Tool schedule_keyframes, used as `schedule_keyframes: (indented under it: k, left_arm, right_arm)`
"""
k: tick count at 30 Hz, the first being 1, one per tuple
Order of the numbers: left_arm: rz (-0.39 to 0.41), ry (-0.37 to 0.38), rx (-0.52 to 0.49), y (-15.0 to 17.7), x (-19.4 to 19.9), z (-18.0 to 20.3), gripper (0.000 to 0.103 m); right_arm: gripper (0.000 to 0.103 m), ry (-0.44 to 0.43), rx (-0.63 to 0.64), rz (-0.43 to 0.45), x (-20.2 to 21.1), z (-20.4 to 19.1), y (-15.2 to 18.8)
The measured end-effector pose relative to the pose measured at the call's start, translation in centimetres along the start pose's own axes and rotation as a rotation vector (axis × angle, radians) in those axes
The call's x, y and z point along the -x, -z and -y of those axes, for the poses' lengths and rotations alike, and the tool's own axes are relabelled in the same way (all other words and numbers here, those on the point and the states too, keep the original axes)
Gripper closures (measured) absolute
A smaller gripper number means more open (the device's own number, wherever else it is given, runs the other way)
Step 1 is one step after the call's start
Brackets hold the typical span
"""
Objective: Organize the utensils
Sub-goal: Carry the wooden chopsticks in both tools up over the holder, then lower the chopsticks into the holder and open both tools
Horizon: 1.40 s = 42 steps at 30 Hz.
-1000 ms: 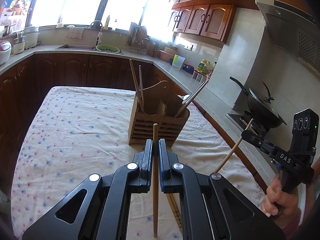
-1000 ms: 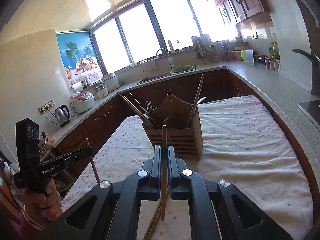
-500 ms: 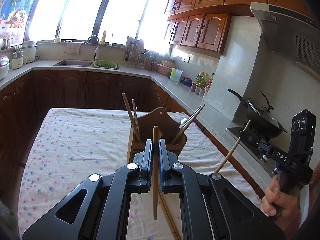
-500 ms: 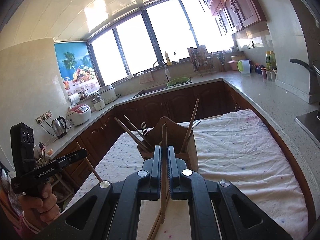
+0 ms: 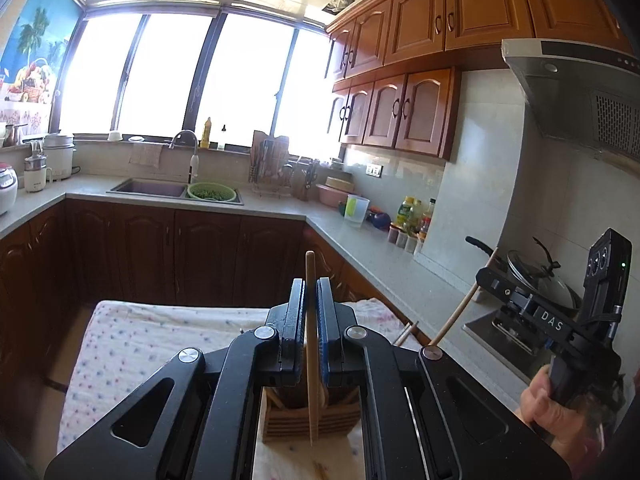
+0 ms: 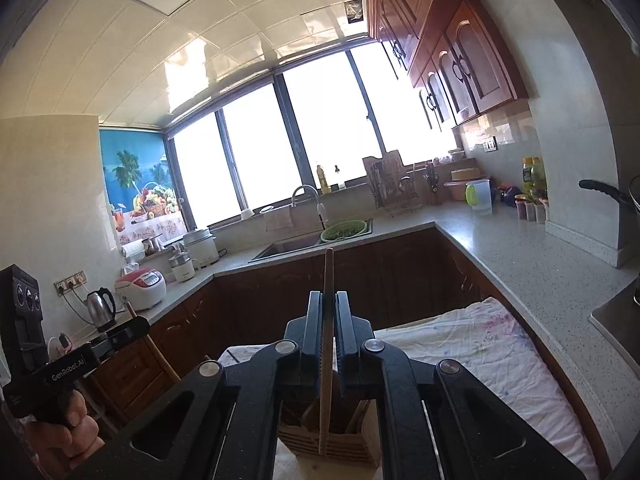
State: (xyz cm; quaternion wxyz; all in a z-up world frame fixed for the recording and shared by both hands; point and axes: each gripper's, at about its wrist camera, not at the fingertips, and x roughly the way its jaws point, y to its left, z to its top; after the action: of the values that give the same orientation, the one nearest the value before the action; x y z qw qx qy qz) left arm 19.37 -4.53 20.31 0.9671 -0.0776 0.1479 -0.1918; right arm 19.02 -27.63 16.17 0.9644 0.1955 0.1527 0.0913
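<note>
In the left wrist view my left gripper is shut on a wooden chopstick that stands upright between the pads. Below it, framed by the gripper's arms, sits the slatted wooden utensil holder on the flowered tablecloth. Off to the right a hand holds my right gripper, with its own chopstick slanting down from it. The right wrist view shows the right gripper shut on that chopstick, above the holder. The left gripper shows at the left edge.
An L-shaped counter wraps the room, with a sink and green colander, a dish rack, bottles and a wok on the stove. A kettle and rice cookers stand on the left counter. Chopstick tips poke out beside the left gripper.
Both grippers have risen and tipped up, each still holding its chopstick. The holder has slid from the middle of both views to the bottom, now mostly hidden behind the gripper arms.
</note>
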Motion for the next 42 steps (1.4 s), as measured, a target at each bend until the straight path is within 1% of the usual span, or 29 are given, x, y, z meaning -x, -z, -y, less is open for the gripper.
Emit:
schedule_keyframes:
  k: [3, 6, 9, 13, 21, 23, 29, 42]
  left_arm:
    - [0.022, -0.03, -0.003, -0.7, -1.7, -0.1, 0.098]
    - [0.034, -0.049, 0.01, -0.5, -3.2, -0.4, 0.098]
    - [0.033, -0.07, 0.032, 0.6, -4.4, -0.9, 0.098]
    - [0.036, -0.085, 0.05, 2.4, -4.7, -1.5, 0.098]
    - [-0.037, -0.078, 0.069, 5.7, -5.2, -2.3, 0.098]
    - [-0.059, -0.087, 0.068, 6.4, -5.4, -2.3, 0.098]
    - [-0.107, -0.083, 0.065, 8.4, -5.7, -2.3, 0.098]
    - [-0.123, -0.088, 0.059, 8.4, -5.9, -2.1, 0.098]
  right_arm:
    - [0.098, 0.015, 0.0, 0.009, -1.5, 0.2, -0.4]
    - [0.098, 0.032, 0.002, 0.007, -2.8, 0.4, -0.2]
    - [0.098, 0.049, -0.003, -0.007, -3.9, 0.9, 0.6]
    - [0.098, 0.068, 0.0, -0.028, -4.7, 1.4, 2.3]
    - [0.098, 0.079, -0.015, -0.098, -5.7, 2.3, 5.5]
    - [0.098, 0.081, -0.023, -0.115, -5.9, 2.5, 6.0]
    - [0.097, 0.084, -0.032, -0.172, -6.8, 2.7, 7.5]
    - [0.097, 0.089, -0.038, -0.186, -6.7, 2.4, 7.5]
